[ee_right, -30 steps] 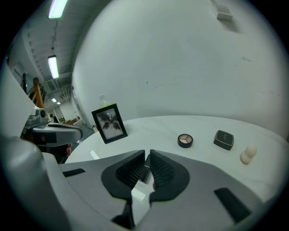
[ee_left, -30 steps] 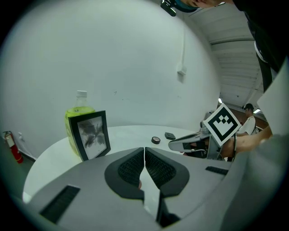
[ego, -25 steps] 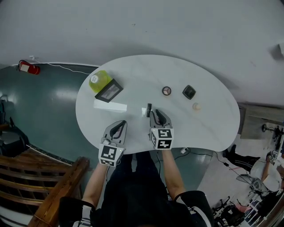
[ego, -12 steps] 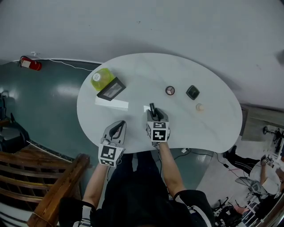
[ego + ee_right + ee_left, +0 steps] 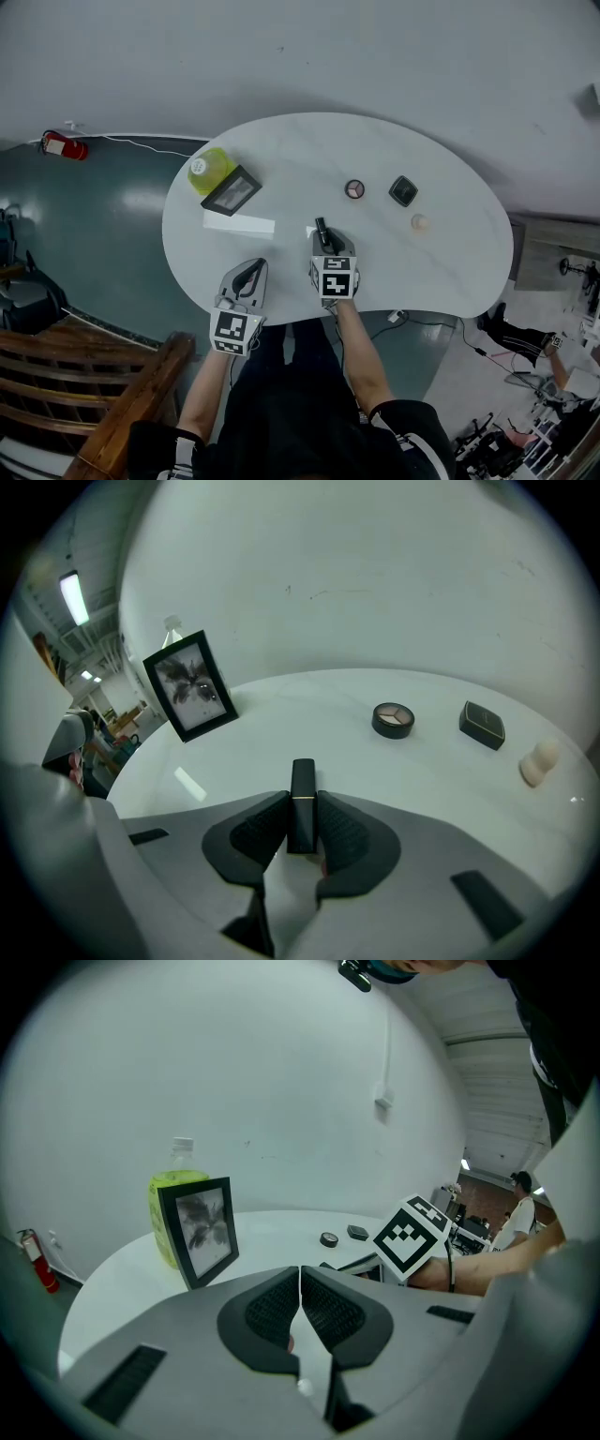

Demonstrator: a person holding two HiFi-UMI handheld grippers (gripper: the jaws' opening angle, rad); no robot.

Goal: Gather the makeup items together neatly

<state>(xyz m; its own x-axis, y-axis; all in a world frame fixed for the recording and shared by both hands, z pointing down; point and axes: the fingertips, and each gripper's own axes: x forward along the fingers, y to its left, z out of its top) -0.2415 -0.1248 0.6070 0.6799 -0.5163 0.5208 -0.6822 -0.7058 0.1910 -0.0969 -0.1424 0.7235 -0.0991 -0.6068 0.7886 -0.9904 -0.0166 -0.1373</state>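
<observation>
A black lipstick [image 5: 302, 775] stands between the jaws of my right gripper [image 5: 302, 806]. The jaws are closing and their pads press on its sides. In the head view that gripper [image 5: 326, 246] sits near the table's front edge, with the lipstick [image 5: 321, 228] poking out ahead. Farther right lie a round eyeshadow compact [image 5: 353, 188], a square black compact [image 5: 403, 190] and a beige sponge [image 5: 418, 222]. My left gripper [image 5: 248, 275] rests at the front left, shut with nothing in it [image 5: 300, 1279].
A black photo frame [image 5: 231, 190] leans against a yellow-green bottle [image 5: 210, 169] at the table's left. A long white box [image 5: 238, 223] lies in front of them. The white rounded table [image 5: 441, 272] ends just behind my grippers. A wooden bench [image 5: 112, 412] stands lower left.
My right gripper has shifted a little left onto the lipstick, which lay on the table beside it, and now has it between its jaws. The left gripper has stayed put.
</observation>
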